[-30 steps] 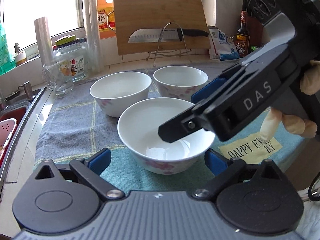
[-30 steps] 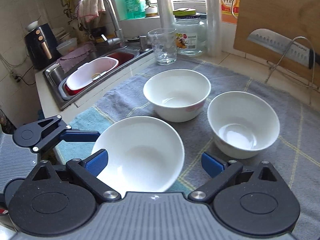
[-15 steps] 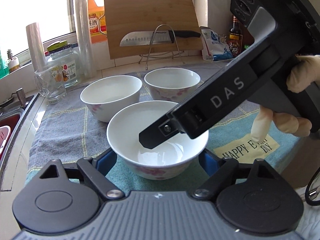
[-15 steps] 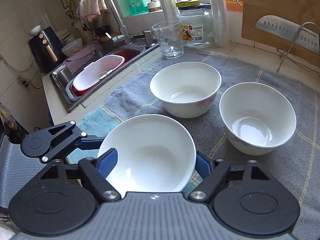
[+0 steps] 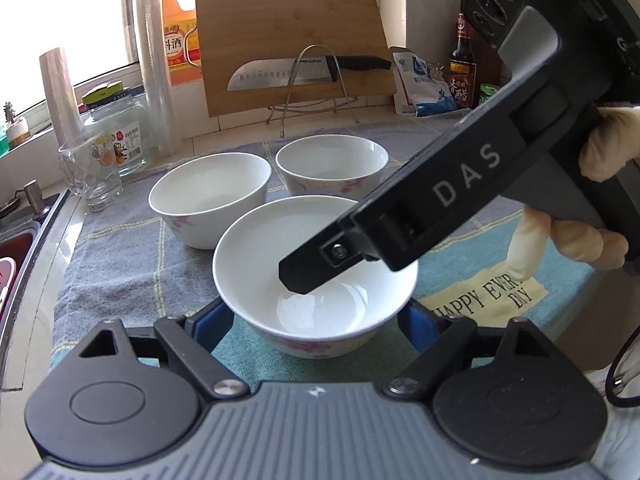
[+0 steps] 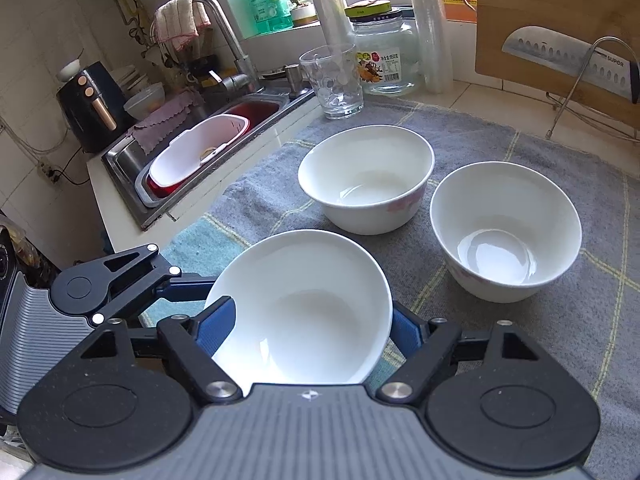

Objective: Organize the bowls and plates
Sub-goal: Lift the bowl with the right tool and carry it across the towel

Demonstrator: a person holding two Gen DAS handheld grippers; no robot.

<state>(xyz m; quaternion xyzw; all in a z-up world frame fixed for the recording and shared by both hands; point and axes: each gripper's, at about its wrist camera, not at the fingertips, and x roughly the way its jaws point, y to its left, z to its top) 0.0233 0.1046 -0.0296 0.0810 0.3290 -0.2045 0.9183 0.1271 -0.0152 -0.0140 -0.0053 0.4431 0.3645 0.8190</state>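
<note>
Three white bowls with pink flowers stand on a grey-blue towel (image 5: 120, 256). The near bowl (image 5: 256, 272) (image 6: 304, 312) sits between the blue pads of both grippers. My left gripper (image 5: 316, 322) has closed on its sides from the front. My right gripper (image 6: 308, 330) has closed on it from the right, with one finger (image 5: 320, 268) reaching over the bowl's inside. The two far bowls (image 5: 210, 198) (image 5: 332, 170) stand free behind it; in the right wrist view they are the middle bowl (image 6: 366, 184) and the right bowl (image 6: 506, 232).
A drinking glass (image 5: 90, 176), a jar (image 5: 116, 132) and film rolls stand at the back left. A cutting board (image 5: 288, 44) with a knife (image 5: 304, 72) on a wire rack leans on the wall. The sink (image 6: 192, 152) with a white basin lies left of the towel.
Both grippers have closed in on the near bowl from wide open to pads against its sides. The right gripper's finger has come further over the bowl.
</note>
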